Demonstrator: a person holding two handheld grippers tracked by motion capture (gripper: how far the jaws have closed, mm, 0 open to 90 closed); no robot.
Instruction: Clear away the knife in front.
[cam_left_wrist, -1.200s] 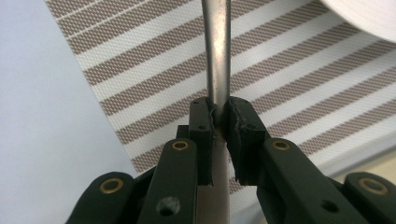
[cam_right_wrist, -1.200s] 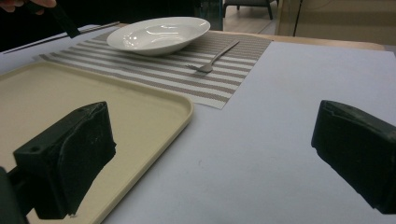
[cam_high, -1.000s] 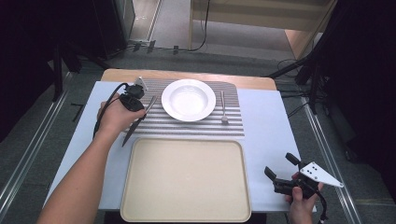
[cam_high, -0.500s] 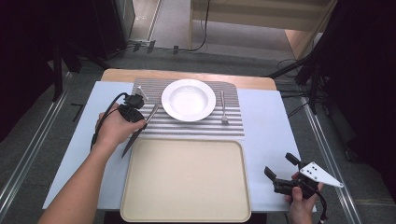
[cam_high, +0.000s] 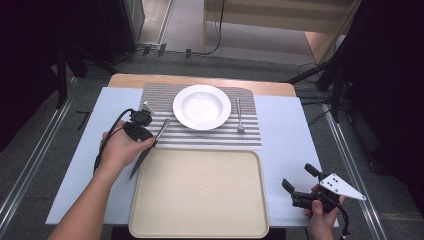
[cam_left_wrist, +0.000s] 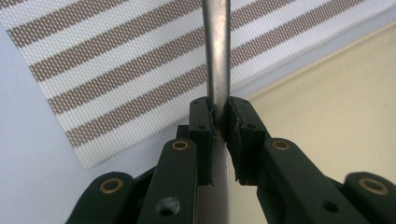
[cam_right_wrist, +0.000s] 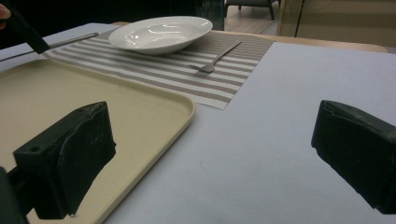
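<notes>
Since a second ago the left gripper (cam_high: 150, 142) has carried the knife (cam_high: 150, 150) from the striped placemat (cam_high: 200, 135) toward the near left, so the knife now hangs over the beige tray's (cam_high: 200, 220) far left corner. Its jaws are nearly closed, pinching the metal at mid-length so it stays level. The right gripper (cam_high: 300, 182) waits gaping and empty at the surface's near right corner, while the white plate (cam_high: 201, 106) and fork (cam_high: 239, 115) lie on the mat, clear of the knife's way.

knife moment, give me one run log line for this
left gripper: shut on knife | knife: over placemat edge by tray | right gripper: open, idle | plate, fork: on placemat
</notes>
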